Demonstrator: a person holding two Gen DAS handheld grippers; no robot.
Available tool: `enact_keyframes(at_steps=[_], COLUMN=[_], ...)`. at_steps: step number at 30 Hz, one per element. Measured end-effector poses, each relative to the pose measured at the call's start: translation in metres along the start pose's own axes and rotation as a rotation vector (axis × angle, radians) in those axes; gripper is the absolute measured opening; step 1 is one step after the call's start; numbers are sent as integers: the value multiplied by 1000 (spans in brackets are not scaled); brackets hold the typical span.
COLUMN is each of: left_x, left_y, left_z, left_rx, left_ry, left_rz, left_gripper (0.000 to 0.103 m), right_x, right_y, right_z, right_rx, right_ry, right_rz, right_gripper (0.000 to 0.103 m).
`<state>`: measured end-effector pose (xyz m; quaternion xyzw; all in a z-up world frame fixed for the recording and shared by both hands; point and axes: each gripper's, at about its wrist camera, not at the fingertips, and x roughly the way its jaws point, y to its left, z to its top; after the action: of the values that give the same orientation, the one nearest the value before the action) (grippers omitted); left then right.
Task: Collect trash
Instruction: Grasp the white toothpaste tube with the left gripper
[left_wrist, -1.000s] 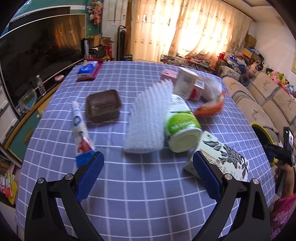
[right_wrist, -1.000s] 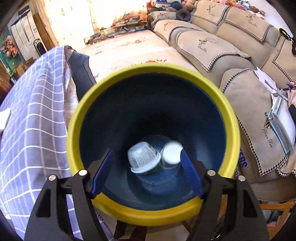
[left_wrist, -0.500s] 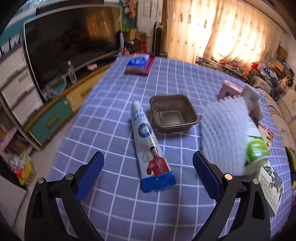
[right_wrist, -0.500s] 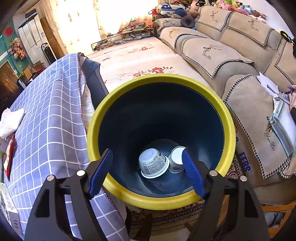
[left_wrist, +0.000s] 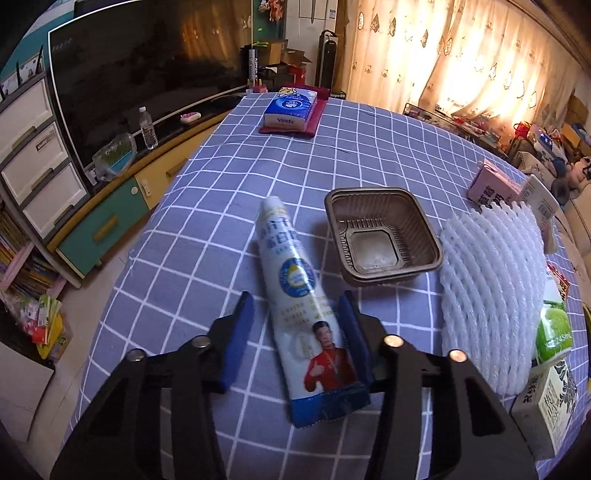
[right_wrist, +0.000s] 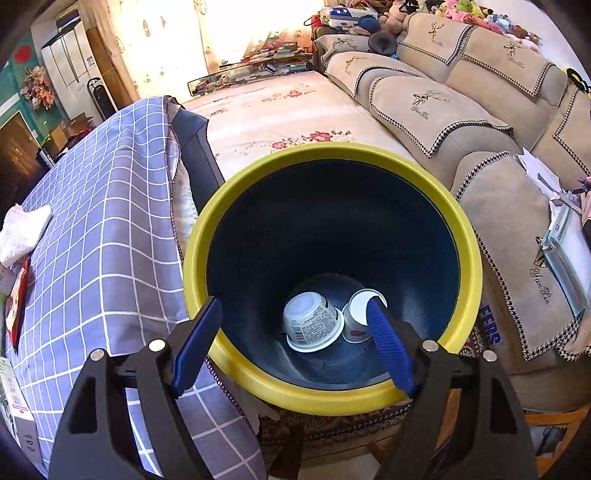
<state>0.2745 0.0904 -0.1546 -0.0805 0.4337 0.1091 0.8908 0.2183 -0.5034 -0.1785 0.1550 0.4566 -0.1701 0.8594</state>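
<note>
Left gripper (left_wrist: 297, 314) jaws were seen closing round the toothpaste tube (left_wrist: 299, 295) on the checked tablecloth (left_wrist: 369, 147), tray (left_wrist: 380, 236) at 1 o'clock; right gripper (right_wrist: 293, 325) was held wide, empty, over the yellow-rimmed bin (right_wrist: 332, 400).

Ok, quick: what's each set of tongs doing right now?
Left tongs: closing around the toothpaste tube, not yet clamped.
Right tongs: opening, empty, above the yellow-rimmed bin.

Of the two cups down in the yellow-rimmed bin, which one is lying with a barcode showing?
The larger white cup, on the left of the bin's floor; its printed side and barcode face up. The smaller cup beside it, partly behind the right gripper's finger, shows none.
</note>
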Motion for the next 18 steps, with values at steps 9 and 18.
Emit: enact_keyframes(at_steps=[9,18], left_x=[-13,-83], left_y=[2,-4], left_z=[-9,-22], left_rx=[9,51], left_ry=[-8,-90], left_rz=[-39,-96], left_gripper=[30,30], right_x=[-4,-17], right_y=[-2,-18], right_z=[-3,-7], right_rx=[5,33], right_ry=[-6,-26], right_rz=[3,8], right_gripper=[76,76])
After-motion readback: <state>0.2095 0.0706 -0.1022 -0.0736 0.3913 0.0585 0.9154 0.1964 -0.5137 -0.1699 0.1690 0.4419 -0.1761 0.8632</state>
